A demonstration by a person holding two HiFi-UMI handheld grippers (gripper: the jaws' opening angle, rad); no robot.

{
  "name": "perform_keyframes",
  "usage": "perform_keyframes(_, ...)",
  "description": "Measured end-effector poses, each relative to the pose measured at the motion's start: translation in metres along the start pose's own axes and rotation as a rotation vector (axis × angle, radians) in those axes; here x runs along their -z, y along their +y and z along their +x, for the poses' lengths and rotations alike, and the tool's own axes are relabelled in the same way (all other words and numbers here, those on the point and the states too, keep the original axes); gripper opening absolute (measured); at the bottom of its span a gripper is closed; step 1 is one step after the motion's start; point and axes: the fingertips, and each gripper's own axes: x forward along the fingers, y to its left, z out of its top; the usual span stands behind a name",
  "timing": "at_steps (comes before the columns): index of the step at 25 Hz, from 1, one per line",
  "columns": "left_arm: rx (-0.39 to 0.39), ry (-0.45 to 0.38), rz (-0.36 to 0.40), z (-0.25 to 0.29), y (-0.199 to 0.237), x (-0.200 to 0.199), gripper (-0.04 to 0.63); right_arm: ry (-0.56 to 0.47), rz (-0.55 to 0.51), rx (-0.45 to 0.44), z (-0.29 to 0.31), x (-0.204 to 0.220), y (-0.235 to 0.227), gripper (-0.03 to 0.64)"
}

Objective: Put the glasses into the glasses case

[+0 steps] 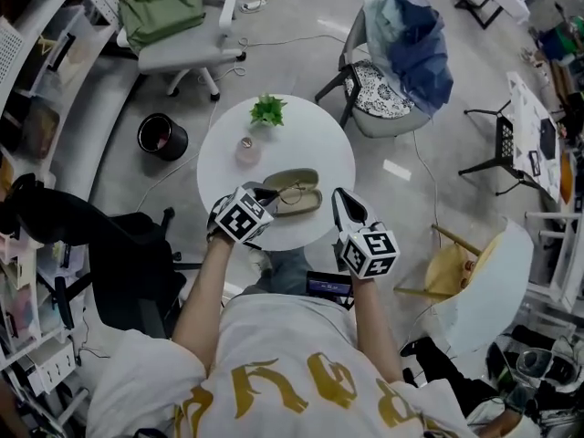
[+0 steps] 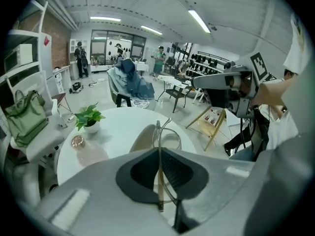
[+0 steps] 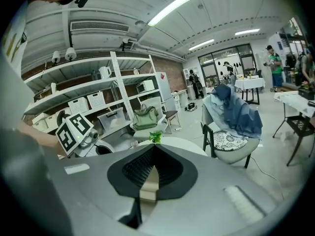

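An olive glasses case lies open on the round white table, near its front edge. The gold wire-rimmed glasses hang just over the case's tray. My left gripper is shut on one thin temple arm; in the left gripper view the wire runs between the jaws, with a lens above the case. My right gripper sits at the case's right end. In its own view the jaws are closed on a beige wedge that looks like the case's edge.
A small potted plant and a small glass jar stand at the table's back. Around the table are an office chair with a green bag, a chair draped in blue clothes, a black bin and a yellow stool.
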Motion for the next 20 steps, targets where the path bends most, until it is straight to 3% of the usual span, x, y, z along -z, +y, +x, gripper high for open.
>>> perform_keyframes(8, 0.004, 0.068, 0.004, 0.031, 0.009, 0.011, 0.017, 0.061, -0.004, 0.003, 0.013, 0.01, -0.016, 0.026)
perform_keyframes(20, 0.009, 0.155, 0.104, 0.073, 0.016, 0.012, 0.017, 0.131, 0.014, -0.001, 0.023, 0.024, -0.041, 0.026)
